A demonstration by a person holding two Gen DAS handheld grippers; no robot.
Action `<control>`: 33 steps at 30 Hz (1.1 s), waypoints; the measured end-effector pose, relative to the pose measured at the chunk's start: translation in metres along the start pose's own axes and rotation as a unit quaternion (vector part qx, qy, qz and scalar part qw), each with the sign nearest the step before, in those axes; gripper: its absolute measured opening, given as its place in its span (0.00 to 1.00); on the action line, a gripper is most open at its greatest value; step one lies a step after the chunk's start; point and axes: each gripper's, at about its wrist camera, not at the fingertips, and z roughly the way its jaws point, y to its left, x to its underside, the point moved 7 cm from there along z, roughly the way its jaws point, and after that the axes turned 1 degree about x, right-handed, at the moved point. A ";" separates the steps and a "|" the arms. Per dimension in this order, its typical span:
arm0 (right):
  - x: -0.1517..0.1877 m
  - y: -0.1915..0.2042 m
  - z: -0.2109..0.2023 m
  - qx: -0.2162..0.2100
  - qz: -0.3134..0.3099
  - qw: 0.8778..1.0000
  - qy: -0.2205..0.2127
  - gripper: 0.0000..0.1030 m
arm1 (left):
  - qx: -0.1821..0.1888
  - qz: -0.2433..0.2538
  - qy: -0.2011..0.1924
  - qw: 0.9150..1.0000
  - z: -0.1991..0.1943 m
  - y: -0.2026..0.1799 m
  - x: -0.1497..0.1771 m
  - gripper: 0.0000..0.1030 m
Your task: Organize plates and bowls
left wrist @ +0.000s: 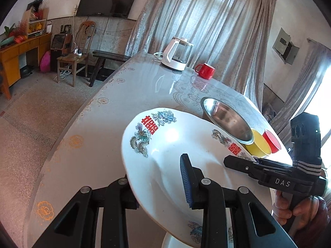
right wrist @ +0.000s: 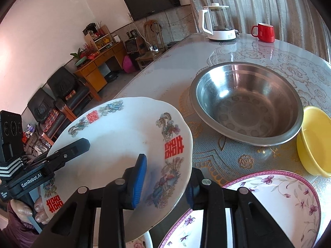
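A white plate with red characters and dragons [left wrist: 171, 144] is held tilted above the table; it also shows in the right wrist view [right wrist: 124, 144]. My left gripper [left wrist: 159, 181] is shut on its near rim. My right gripper [right wrist: 163, 181] is shut on its opposite rim and appears in the left wrist view [left wrist: 244, 163]. A steel bowl [right wrist: 244, 103] sits on the table beyond the plate. A yellow bowl [right wrist: 312, 140] sits right of it. A floral plate with a pink rim [right wrist: 269, 206] lies under my right gripper. A small red bowl [left wrist: 271, 141] sits beside the yellow bowl [left wrist: 257, 144].
A white electric kettle [right wrist: 219, 22] and a red mug [right wrist: 263, 32] stand at the table's far side. The round table [left wrist: 134, 86] has a glass top over a patterned cloth. A white dish [left wrist: 171, 241] shows below the held plate.
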 end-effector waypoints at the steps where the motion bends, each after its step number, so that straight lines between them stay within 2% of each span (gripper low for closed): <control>1: 0.002 0.000 -0.002 -0.001 0.002 1.000 -0.003 0.32 | 0.000 0.004 -0.001 1.000 -0.002 -0.003 0.000 0.29; 9: 0.010 -0.009 -0.037 -0.019 0.030 0.999 -0.033 0.32 | 0.014 0.039 -0.016 0.999 -0.027 -0.043 0.004 0.29; 15: 0.027 -0.027 -0.078 -0.014 0.048 0.997 -0.059 0.32 | 0.042 0.061 -0.006 0.997 -0.031 -0.085 0.018 0.29; 18: 0.039 -0.046 -0.095 -0.012 0.071 0.996 -0.060 0.33 | 0.056 0.069 0.009 0.996 -0.024 -0.109 0.028 0.30; 25: 0.069 -0.091 -0.123 0.023 0.110 0.991 -0.067 0.34 | 0.080 0.092 0.050 0.991 0.000 -0.158 0.054 0.30; 33: 0.094 -0.130 -0.130 0.048 0.149 0.986 -0.061 0.34 | 0.089 0.094 0.099 0.987 0.028 -0.183 0.078 0.31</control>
